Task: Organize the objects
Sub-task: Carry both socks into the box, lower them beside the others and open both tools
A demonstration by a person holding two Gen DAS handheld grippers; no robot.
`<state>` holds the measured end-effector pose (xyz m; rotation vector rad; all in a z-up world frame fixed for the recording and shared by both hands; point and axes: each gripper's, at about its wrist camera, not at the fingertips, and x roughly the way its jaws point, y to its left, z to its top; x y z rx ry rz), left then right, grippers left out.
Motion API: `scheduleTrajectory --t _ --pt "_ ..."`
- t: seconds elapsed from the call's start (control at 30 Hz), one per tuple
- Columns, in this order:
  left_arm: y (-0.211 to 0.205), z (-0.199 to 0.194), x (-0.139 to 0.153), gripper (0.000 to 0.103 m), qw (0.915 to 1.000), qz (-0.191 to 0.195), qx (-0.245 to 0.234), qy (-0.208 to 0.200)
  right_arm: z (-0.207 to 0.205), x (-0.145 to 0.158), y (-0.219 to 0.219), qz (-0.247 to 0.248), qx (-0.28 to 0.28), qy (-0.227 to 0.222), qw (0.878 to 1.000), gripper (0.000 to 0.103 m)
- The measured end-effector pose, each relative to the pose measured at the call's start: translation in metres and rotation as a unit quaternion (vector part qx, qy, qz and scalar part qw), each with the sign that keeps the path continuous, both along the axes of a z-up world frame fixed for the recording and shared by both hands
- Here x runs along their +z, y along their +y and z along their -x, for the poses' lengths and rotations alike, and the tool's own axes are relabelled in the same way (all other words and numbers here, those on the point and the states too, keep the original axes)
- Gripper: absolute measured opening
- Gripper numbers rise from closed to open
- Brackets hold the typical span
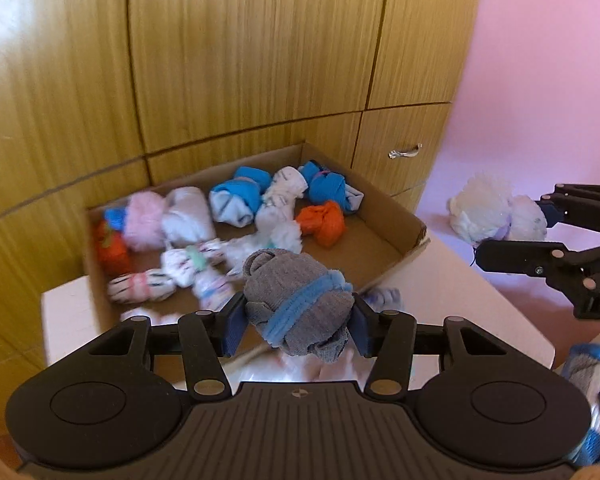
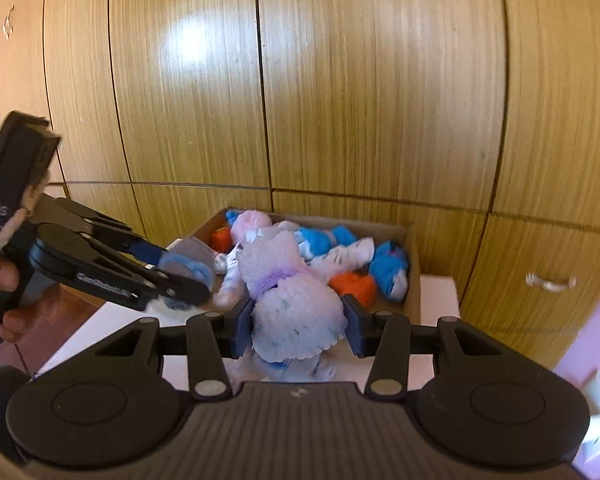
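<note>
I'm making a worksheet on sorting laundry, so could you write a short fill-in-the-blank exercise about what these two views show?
1. The left tool grips a rolled grey sock bundle tied with a ____ band.
2. The right tool is closed on a fuzzy white bundle tied with a ____ band.
3. The other sock bundles lie in an open ____ box.
4. Behind the box stands a cabinet with ____ doors.

Missing words: blue; purple; cardboard; wooden

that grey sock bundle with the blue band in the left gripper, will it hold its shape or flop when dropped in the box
The grey sock bundle is probably soft: it bulges between the left gripper pads. The blue band likely keeps it together. Rounded, it may roll slightly in the cardboard box.
</note>
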<state>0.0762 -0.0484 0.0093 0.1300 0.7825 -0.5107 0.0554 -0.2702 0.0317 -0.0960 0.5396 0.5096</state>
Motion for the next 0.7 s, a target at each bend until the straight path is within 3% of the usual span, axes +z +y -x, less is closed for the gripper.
scheduleTrajectory --t 0.33,0.53,0.7 --pt "-0.011 -0.066 -0.046 0.058 0.9932 0.029 0.022 0.111 -0.074 -0.023 0.014 0.024 0.033 0.061 0.997 0.043" --pt "-0.004 -0.081 -0.059 0.058 0.9907 -0.003 0.046 0.128 -0.108 -0.039 0.017 0.034 0.052 0.106 0.992 0.043" --pt "-0.001 -0.080 -0.060 0.058 0.9918 -0.027 0.045 0.117 -0.128 -0.052 0.032 0.058 0.083 0.133 0.986 0.043"
